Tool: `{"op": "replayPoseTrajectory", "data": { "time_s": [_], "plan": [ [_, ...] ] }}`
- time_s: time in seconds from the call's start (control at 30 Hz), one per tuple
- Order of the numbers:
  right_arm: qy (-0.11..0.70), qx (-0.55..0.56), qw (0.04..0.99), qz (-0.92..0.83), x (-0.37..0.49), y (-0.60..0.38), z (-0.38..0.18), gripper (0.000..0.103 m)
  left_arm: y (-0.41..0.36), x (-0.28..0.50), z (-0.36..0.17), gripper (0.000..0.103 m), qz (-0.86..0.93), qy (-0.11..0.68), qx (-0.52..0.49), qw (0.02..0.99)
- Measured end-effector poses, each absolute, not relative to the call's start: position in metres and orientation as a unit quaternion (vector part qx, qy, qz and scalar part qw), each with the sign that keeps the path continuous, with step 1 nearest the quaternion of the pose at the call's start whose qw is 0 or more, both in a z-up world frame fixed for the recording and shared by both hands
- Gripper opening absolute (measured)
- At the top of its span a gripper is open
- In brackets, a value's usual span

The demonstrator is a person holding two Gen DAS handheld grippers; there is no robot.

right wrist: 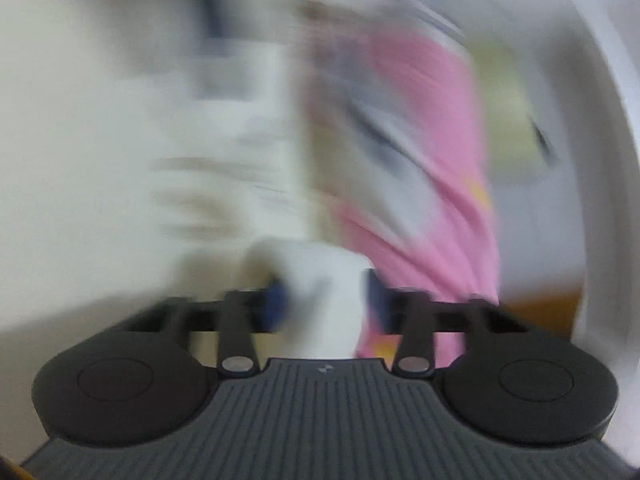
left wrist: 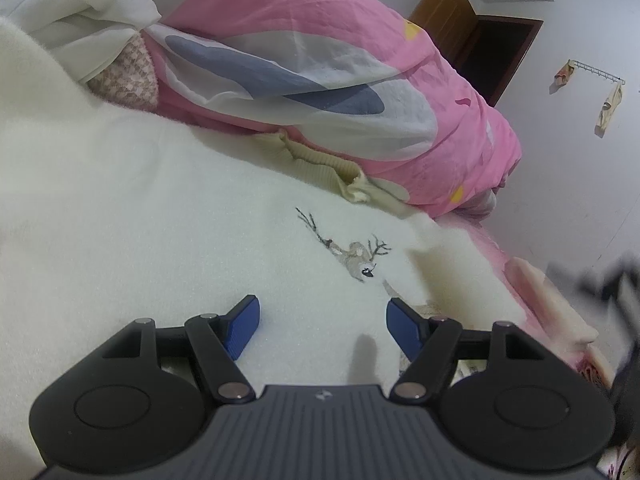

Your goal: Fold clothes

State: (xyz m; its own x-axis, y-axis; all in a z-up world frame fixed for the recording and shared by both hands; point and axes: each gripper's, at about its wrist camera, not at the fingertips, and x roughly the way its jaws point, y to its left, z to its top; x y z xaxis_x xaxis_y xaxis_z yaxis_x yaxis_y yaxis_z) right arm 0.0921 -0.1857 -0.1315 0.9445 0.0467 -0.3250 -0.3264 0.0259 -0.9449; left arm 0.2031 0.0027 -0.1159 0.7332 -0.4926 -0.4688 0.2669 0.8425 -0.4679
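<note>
A white fleecy garment (left wrist: pixel 140 220) covers the near and left part of the bed in the left wrist view, spread fairly flat, with a small embroidered deer (left wrist: pixel 358 258) right of its centre. Beyond it, a pink quilt (left wrist: pixel 340 40) printed with white and grey-blue shapes lies heaped across the far side of the bed. A cream ribbed collar (left wrist: pixel 320 164) sits at the garment's far edge, touching the quilt's near fold. A rumpled white cloth (left wrist: pixel 80 4) lies at far left, with a pink houndstooth fabric (left wrist: pixel 128 80) tucked just beneath it. On the far right wall, an open brown door (left wrist: pixel 452 16) stands beside a dark doorway, and a hook rail (left wrist: pixel 596 72) carries two hanging items.

The left gripper (left wrist: pixel 322 320) rests low over the garment near the deer, its blue pads (left wrist: pixel 244 330) spread apart with only flat fabric showing between them; nothing is grasped.

The right gripper (right wrist: pixel 324 300) appears in a heavily motion-blurred view. A bunched fold of white fabric (right wrist: pixel 320 280) lies between its jaws, with the pink quilt (right wrist: pixel 424 160) behind. Whether the pads press on the fabric cannot be determined from the blur.
</note>
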Motion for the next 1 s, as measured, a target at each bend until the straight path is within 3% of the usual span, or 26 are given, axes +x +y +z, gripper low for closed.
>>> {"op": "replayPoseTrajectory", "data": {
  "time_s": [0.03,0.07,0.13,0.17,0.27,0.37,0.5,0.63,0.73,0.93,1.0],
  "plan": [
    [0.084,-0.724,0.67,0.143,0.075,-0.18,-0.152,0.049,0.003,0.203,-0.116,0.072,-0.208,0.3,-0.189,0.912],
    [0.053,-0.748,0.649,0.127,0.065,-0.179,-0.164,0.049,0.003,0.203,-0.116,0.072,-0.208,0.3,-0.189,0.911],
    [0.048,-0.741,0.662,0.101,0.053,-0.178,-0.16,0.053,0.003,0.203,-0.116,0.072,-0.209,0.3,-0.19,0.911],
    [0.062,-0.724,0.68,0.097,0.049,-0.178,-0.151,0.06,0.003,0.203,-0.116,0.072,-0.209,0.3,-0.19,0.911],
    [0.115,-0.613,0.778,0.077,0.045,-0.184,-0.113,0.067,0.003,0.203,-0.116,0.072,-0.209,0.3,-0.191,0.911],
    [0.191,-0.42,0.885,0.054,0.058,-0.213,-0.073,0.067,0.003,0.203,-0.116,0.072,-0.209,0.301,-0.191,0.911],
    [0.287,-0.028,0.957,0.011,0.078,-0.296,-0.045,0.063,0.003,0.203,-0.116,0.072,-0.209,0.301,-0.192,0.91],
    [0.33,0.34,0.881,0.007,0.073,-0.372,-0.063,0.04,0.003,0.203,-0.116,0.072,-0.209,0.301,-0.192,0.91],
    [0.34,0.395,0.853,-0.017,0.07,-0.376,-0.082,0.038,0.003,0.203,-0.116,0.072,-0.209,0.301,-0.192,0.91],
    [0.341,0.344,0.874,-0.039,0.095,-0.368,-0.089,0.038,0.003,0.203,-0.116,0.072,-0.209,0.301,-0.193,0.91],
    [0.342,0.326,0.881,-0.034,0.103,-0.365,-0.093,0.032,0.003,0.203,-0.116,0.072,-0.21,0.301,-0.193,0.91]
  ]
}}
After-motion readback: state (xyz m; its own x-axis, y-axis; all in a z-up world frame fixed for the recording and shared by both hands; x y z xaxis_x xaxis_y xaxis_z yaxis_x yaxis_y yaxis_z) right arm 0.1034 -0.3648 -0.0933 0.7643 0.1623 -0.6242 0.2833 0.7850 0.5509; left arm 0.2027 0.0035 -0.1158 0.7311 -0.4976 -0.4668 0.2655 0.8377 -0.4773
